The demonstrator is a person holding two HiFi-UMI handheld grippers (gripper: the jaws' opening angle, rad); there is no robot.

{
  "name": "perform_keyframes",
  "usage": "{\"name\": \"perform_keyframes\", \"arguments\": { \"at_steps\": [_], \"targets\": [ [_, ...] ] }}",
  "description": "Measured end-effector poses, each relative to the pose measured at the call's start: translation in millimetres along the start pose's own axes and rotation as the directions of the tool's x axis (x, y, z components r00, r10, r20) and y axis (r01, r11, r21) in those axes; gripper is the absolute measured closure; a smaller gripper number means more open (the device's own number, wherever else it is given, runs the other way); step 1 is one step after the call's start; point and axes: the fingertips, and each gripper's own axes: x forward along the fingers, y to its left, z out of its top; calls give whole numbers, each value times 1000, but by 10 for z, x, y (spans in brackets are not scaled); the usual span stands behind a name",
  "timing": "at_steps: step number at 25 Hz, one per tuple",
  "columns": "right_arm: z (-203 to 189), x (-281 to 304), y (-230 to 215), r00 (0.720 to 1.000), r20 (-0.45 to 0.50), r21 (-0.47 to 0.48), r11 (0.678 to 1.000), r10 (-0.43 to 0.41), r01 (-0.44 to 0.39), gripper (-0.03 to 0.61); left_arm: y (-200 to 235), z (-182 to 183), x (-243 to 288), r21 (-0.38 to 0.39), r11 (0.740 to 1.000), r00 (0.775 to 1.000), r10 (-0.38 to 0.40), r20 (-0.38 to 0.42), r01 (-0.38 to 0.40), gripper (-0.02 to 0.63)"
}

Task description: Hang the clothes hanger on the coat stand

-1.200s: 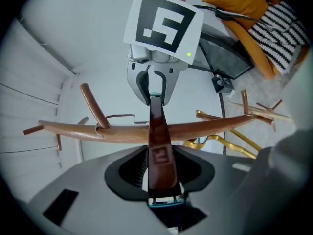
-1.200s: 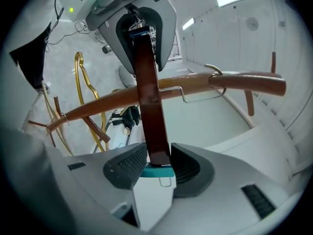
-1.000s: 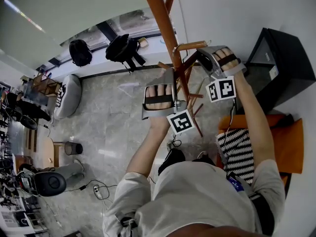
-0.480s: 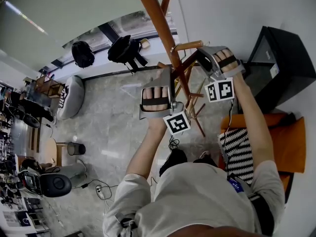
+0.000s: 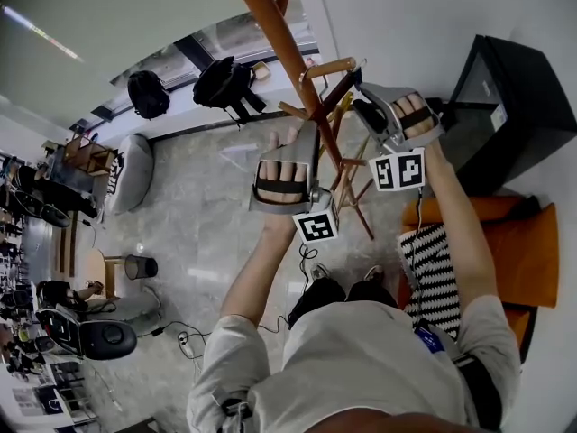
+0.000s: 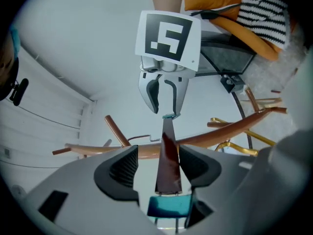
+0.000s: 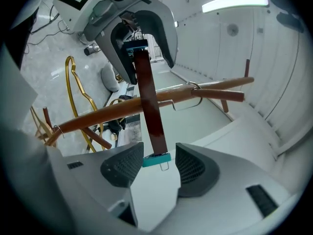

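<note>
The coat stand (image 5: 281, 45) is the biggest thing here. Its orange-brown pole slants between the two grippers and passes just beyond both sets of jaws. A black box (image 5: 514, 106) stands on the outer side of the right gripper, well apart from it.

The hanger (image 7: 155, 131) is a dark brown bar stretching from one gripper to the other, with one end between each pair of jaws. It crosses the pole about midway between them.

The left gripper (image 6: 160, 163) is opening. The bar's end lies between its pads, with a clear gap on one side and the other pad close beside it. The right gripper (image 7: 157, 166) stands wide, with its pads clear of the bar on both sides. A second ago both pairs of jaws were narrower.

In the head view the left hand (image 5: 281, 174) now has its fingers stretched out past the strap, where a second ago they were curled under it. The right hand (image 5: 410, 114) looks much as it did. Both grippers are at the same ends of the hanger as before. The whole group sits slightly higher in the head view than it did a second ago.

A dark peg (image 7: 222, 95) juts from the pole, ahead of the right gripper and off to one side. The hanger's wire hook (image 7: 194, 87) loops over the peg right where it meets the pole. A small teal tip (image 7: 156, 159) caps the bar's end between the right gripper's pads.
</note>
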Motion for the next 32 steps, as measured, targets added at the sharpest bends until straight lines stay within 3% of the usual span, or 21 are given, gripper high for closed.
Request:
{"name": "perform_keyframes", "arguments": {
  "at_steps": [7, 12, 14, 17, 23, 26, 28, 30, 32],
  "targets": [
    [229, -331, 6, 999, 3, 226, 973, -46, 44, 385, 89, 121, -185, -234, 972, 994, 12, 111, 15, 360],
    [355, -610, 63, 998, -24, 377, 924, -66, 70, 385, 230, 173, -362, -386, 922, 981, 60, 187, 17, 360],
    [466, -704, 66, 997, -30, 449, 890, -72, 77, 385, 349, 161, -452, -497, 867, 968, 94, 235, 37, 360],
    [653, -817, 41, 994, -49, 551, 828, -93, 104, 387, 522, 131, -592, -651, 752, 940, 145, 309, 98, 360],
    [1011, -1082, -40, 984, -77, 668, 725, -158, 169, 408, 711, 0, -870, -758, 636, 907, 221, 357, 143, 360],
    [1185, -1248, -110, 972, -95, 736, 642, -216, 214, 428, 744, -113, -1001, -808, 558, 902, 229, 367, 187, 360],
    [1272, -1344, -145, 962, -128, 765, 594, -242, 251, 462, 707, -215, -1055, -846, 478, 905, 210, 370, 235, 360],
    [1367, -1439, -142, 952, -172, 763, 577, -255, 292, 508, 634, -343, -1139, -880, 379, 907, 189, 376, 286, 360],
    [1474, -1532, -101, 941, -213, 756, 566, -261, 328, 528, 534, -473, -1252, -897, 303, 910, 163, 380, 320, 360]
  ]
}}
